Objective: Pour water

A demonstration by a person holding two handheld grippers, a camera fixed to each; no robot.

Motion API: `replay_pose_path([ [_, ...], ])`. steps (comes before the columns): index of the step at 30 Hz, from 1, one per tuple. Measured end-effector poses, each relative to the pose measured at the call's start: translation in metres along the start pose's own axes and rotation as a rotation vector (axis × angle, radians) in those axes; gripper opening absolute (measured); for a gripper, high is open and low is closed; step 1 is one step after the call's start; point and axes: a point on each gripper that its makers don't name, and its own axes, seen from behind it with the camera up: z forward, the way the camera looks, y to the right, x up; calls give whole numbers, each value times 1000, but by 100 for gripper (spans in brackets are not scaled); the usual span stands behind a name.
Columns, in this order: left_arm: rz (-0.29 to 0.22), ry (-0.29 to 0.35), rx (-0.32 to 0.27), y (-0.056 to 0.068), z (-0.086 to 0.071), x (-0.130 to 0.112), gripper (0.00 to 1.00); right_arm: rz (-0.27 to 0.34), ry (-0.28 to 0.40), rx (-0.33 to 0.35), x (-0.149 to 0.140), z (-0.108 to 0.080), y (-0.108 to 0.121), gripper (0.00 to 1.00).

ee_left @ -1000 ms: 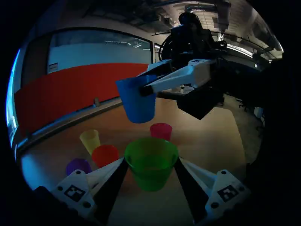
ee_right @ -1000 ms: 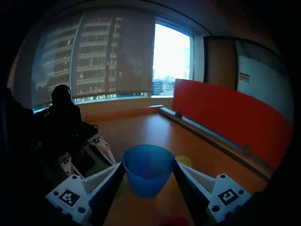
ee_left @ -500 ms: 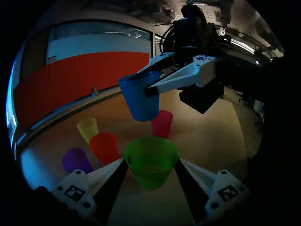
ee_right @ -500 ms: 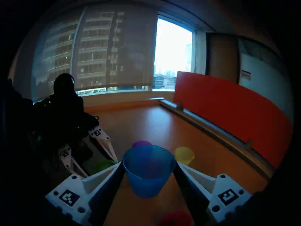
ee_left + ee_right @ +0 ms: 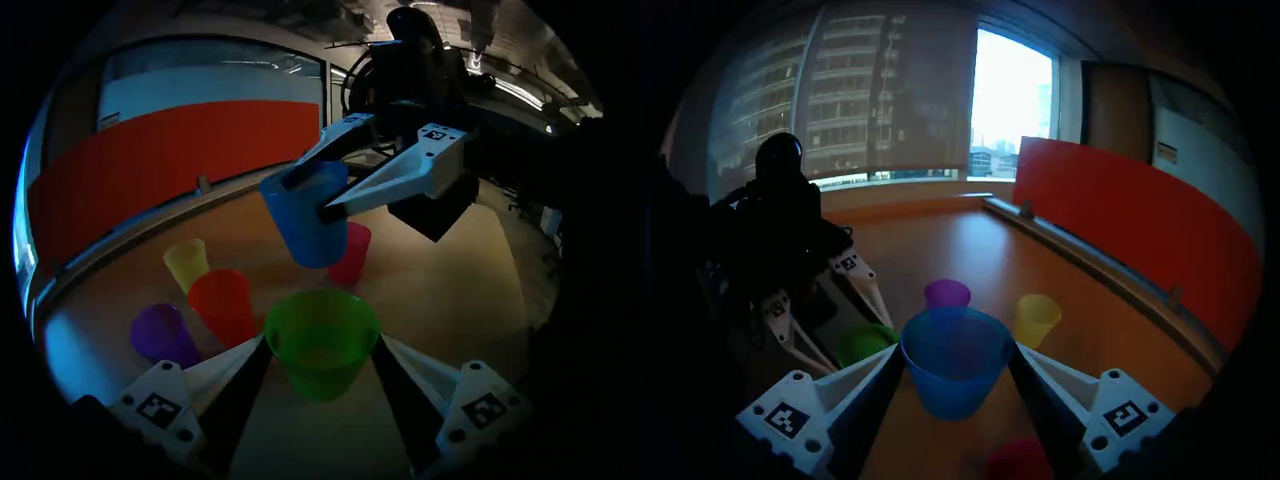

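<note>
left gripper: left gripper view, jaws clamp the green cup at 6 o'clock.
blue cup: same view, toward 12 o'clock of the green cup, slightly tilted, pinched in the right gripper jaws.
right gripper: right gripper view, jaws hold the blue cup at 6 o'clock.
green cup: there, at 9 o'clock of the blue cup.

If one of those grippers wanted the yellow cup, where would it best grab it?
Probably the upper wall of the yellow cup, just under the rim, coming level from the side away from the red cup: it stands upright and widens toward the top.
</note>
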Motion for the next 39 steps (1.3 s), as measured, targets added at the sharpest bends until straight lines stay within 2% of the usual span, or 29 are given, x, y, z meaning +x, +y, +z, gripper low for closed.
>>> replay_pose_path([
  [24, -6, -68, -8, -2, 4, -23, 85, -27, -74, 16, -39, 17, -5, 93],
  [39, 10, -109, -15, -3, 7, -32, 85, -50, -115, 27, -60, 22, -9, 93],
])
